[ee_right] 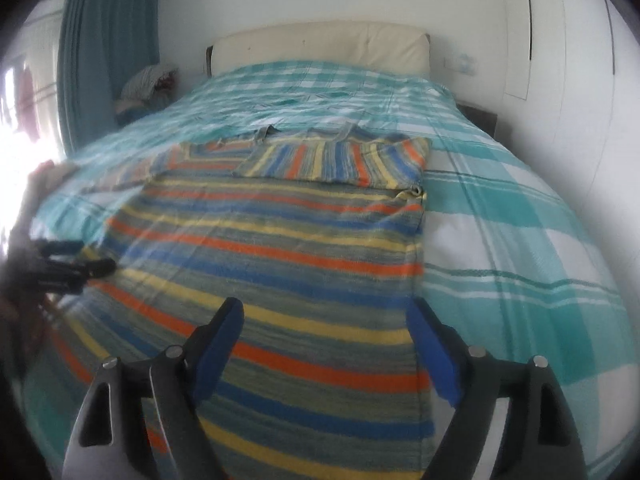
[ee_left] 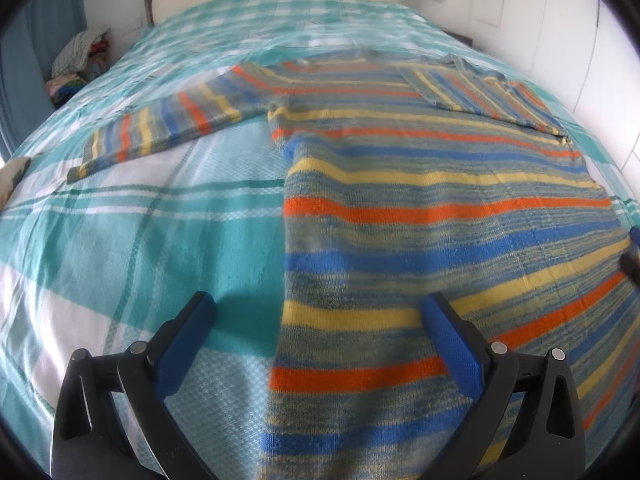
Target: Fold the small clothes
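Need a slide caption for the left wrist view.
Open left gripper above striped sweater's edge on the checked bedspread, one sleeve outstretched.

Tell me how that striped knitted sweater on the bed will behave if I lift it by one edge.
The striped sweater looks like soft knit lying flat, so it will probably droop and stretch. One sleeve is folded across the chest and may slide off. The sleeve spread out on the checked bedspread would likely trail.

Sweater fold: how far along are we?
Early. Done: the sweater lies flat on the bed, with one sleeve already folded across the chest. In hand: nothing; the left gripper and right gripper are open over the hem end. Left: the other sleeve is spread out sideways, and the body is unfolded.
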{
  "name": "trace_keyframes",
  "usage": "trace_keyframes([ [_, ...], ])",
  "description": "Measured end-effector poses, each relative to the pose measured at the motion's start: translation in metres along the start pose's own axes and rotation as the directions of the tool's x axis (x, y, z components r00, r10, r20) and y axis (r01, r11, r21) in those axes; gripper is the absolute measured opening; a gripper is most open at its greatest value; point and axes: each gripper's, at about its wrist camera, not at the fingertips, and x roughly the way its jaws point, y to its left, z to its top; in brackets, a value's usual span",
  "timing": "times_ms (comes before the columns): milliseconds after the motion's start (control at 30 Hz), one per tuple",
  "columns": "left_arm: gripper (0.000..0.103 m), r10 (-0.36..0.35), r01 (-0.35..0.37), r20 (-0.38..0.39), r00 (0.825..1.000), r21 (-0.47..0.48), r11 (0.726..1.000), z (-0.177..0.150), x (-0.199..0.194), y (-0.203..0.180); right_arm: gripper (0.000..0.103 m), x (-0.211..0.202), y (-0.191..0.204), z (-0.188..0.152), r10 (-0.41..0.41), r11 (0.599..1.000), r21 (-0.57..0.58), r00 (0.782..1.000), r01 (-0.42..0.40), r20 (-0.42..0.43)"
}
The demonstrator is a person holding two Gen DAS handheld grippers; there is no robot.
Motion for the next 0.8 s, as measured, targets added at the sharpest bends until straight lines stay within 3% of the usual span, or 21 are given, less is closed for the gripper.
trace_keyframes([
  [800,0.103,0.008,-0.008,0.017,1.0,0.004,1.0,-0.0009,-0.0001,-0.0005,0.089,0.0032,-0.0042,-0.0073,-0.015,1.0,0.011,1.0,0.015,-0.005],
])
